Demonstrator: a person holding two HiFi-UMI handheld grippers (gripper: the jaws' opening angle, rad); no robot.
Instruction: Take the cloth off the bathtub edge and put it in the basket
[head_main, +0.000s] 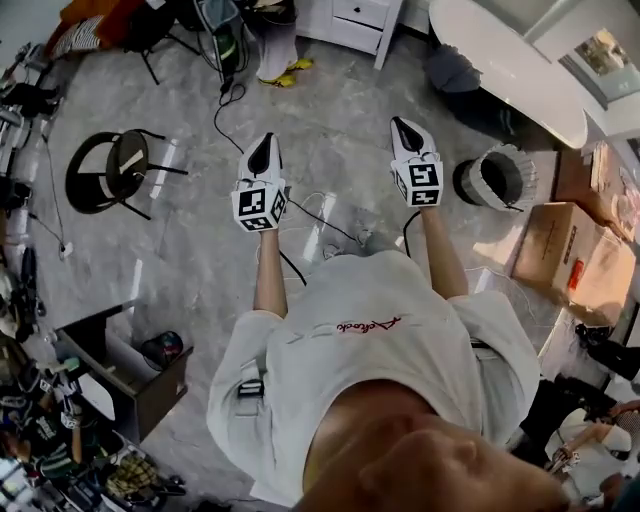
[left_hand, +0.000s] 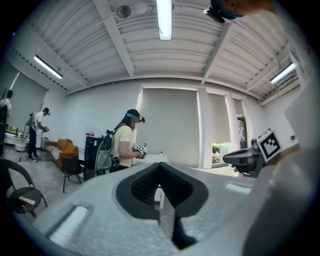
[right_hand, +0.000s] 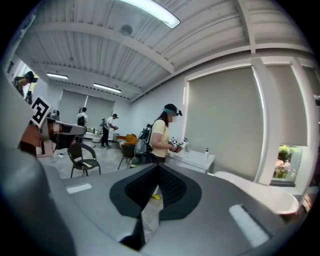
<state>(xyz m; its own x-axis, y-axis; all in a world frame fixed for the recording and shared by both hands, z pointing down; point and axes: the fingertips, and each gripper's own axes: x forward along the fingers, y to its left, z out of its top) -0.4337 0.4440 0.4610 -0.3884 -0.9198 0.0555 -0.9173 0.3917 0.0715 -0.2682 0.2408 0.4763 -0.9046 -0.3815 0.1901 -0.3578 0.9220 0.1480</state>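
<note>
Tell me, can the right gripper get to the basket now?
Probably yes. The basket stands on the floor near the right gripper, with nothing between them. Its jaws are shut and empty, though.

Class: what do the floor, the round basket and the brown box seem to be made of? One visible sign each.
Floor: probably polished stone or marble-look tile; grey veining, glossy reflections.
Basket: likely woven rope or fabric; ribbed, matte wall.
Box: cardboard; flat matte brown flaps.

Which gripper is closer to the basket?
The right gripper: the basket stands on the floor just past it, while the left gripper is on its far side.
</note>
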